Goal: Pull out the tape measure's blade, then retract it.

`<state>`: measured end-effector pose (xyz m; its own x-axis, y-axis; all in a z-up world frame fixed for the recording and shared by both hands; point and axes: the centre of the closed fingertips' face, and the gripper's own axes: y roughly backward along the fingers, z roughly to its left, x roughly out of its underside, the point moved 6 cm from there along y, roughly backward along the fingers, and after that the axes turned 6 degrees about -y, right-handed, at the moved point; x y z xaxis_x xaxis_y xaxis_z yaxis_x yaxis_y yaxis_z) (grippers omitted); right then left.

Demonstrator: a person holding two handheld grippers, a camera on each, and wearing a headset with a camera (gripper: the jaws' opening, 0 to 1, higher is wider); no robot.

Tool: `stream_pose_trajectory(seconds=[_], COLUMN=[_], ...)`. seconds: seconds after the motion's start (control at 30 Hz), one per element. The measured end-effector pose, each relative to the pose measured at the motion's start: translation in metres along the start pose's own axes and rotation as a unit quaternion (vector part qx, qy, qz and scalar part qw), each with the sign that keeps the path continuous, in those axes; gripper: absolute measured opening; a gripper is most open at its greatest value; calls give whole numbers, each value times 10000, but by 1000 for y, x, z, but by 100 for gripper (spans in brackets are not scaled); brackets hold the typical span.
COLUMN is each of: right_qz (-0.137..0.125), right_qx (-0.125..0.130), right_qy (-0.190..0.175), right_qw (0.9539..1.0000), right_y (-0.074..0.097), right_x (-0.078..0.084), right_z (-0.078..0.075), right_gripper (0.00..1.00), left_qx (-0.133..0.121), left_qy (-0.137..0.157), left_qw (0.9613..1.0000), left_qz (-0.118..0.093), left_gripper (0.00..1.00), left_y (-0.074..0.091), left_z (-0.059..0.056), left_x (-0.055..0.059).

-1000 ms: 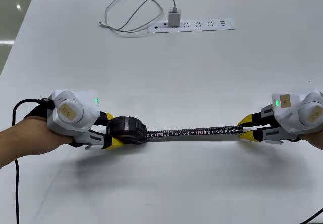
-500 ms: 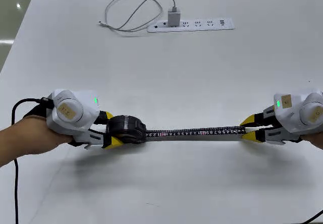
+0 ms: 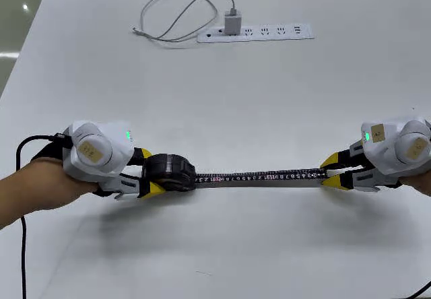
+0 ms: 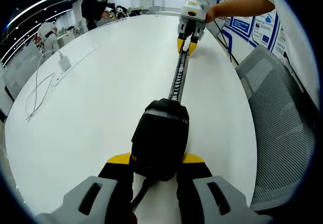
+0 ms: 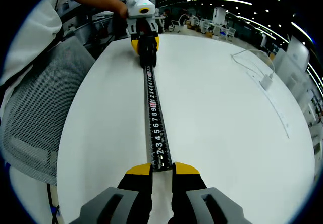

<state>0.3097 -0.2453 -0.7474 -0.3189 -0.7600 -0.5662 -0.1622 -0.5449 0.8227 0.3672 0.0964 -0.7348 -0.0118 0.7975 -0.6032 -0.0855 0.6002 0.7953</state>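
The black tape measure case (image 3: 168,172) rests on the white table (image 3: 222,104), and my left gripper (image 3: 145,176) is shut on it from the left. Its blade (image 3: 259,176) is drawn out to the right, just above the tabletop. My right gripper (image 3: 330,171) is shut on the blade's end. In the left gripper view the case (image 4: 160,135) sits between the yellow-tipped jaws of my left gripper (image 4: 157,159), and the blade (image 4: 179,75) runs away to the right gripper (image 4: 187,45). In the right gripper view my right gripper (image 5: 162,169) pinches the blade (image 5: 154,118), which leads to the left gripper (image 5: 145,45).
A white power strip (image 3: 259,33) with a plugged-in charger and a looped cable (image 3: 178,16) lies at the far side of the table. A black cable (image 3: 20,231) trails from the left gripper. A grey mesh chair (image 4: 282,133) stands by the near table edge.
The right gripper has wavered slightly at the blade's end. The drawn length of the blade looks about the same, and the left gripper with the case has stayed put.
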Motion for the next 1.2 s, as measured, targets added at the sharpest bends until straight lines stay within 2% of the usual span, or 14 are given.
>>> stream_pose_trajectory(seconds=[0.23,0.57,0.6,0.63,0.67,0.7,0.73,0.87,1.1,1.2], right_qz=[185,158,147,-1,-163,-172,-125,-91,-105,-363], right_qx=[-88,-87,-85,-83,-109,-44,-3,-26,-23,-52], right_qy=[138,6,-17,-195,-519,-545,-406,-421,-439,-749], right_qw=[9997,9998,9999,9998,9985,9984,9991,9991,9990,9965], right_y=[-4,-3,-3,-2,0,2,3,2,2,4], right_x=[3,3,3,0,-3,-3,-3,-3,-4,-8], right_z=[3,3,3,3,3,1,-1,1,3,2], right_gripper=[11,12,12,14,17,19,20,22,22,25], left_qx=[-18,-54,-46,-38,-35,-21,-3,-34,-56,-78], left_qy=[15,-19,-11,0,3,19,63,62,72,187], left_qw=[10000,10000,10000,10000,10000,9999,9999,9998,9998,9994], left_qz=[-18,-61,-66,-72,-86,-105,-161,-166,-188,-293], left_gripper=[28,29,29,29,30,30,31,38,37,38], left_y=[0,0,0,1,1,1,2,1,2,4], left_z=[0,-1,-2,-2,-3,-3,-4,-5,-4,-4], left_x=[0,0,-1,-1,-1,-1,-2,-2,-2,-4])
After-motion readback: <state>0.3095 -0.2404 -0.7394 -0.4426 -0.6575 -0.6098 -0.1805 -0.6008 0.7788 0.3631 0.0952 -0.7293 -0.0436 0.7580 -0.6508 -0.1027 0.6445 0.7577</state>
